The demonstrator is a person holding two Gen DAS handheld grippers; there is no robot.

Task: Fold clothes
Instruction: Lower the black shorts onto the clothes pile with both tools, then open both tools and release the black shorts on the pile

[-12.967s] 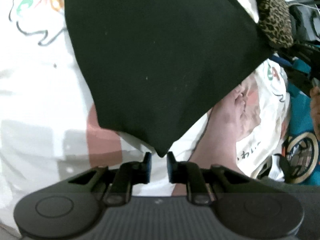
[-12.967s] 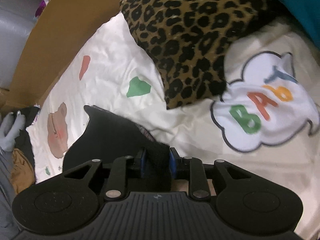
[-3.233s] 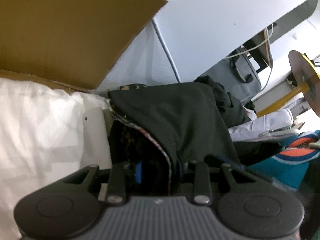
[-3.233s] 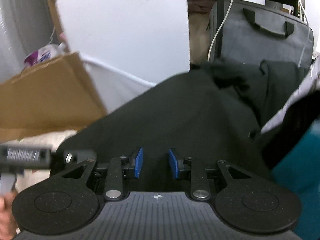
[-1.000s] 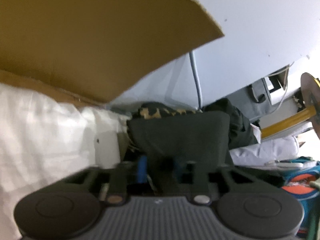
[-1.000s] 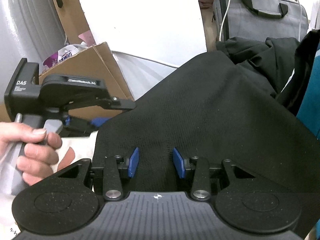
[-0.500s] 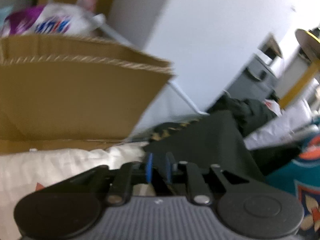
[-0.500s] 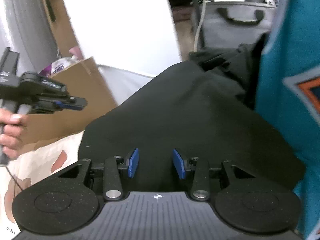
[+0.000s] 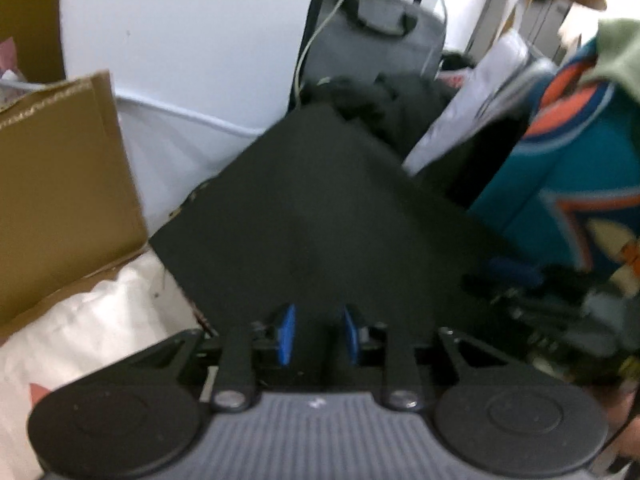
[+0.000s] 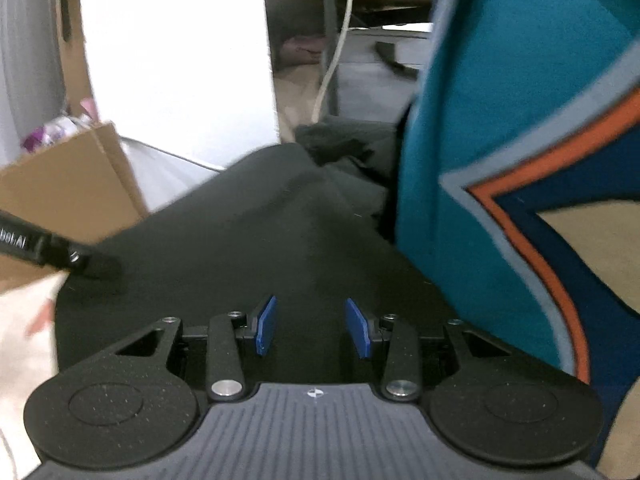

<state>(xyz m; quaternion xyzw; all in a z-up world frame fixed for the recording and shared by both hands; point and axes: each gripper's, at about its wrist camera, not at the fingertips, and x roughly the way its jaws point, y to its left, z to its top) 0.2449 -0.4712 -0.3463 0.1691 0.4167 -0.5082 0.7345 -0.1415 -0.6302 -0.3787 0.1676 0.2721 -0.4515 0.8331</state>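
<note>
Folded black garment (image 9: 320, 220), flat, smooth, squared; left gripper (image 9: 316, 334) opening, right gripper (image 10: 312, 326) open, both empty

Both wrist cameras are looking forward and downward along their own blue-padded fingers, sitting close above the same folded black garment (image 9: 320, 216) that is filling the middle of each view. The left view is facing it with the cardboard box (image 9: 60, 184) at its left edge and the teal jersey (image 9: 560, 168) at its right. The right view is sharing all three, with the jersey looming much nearer
</note>
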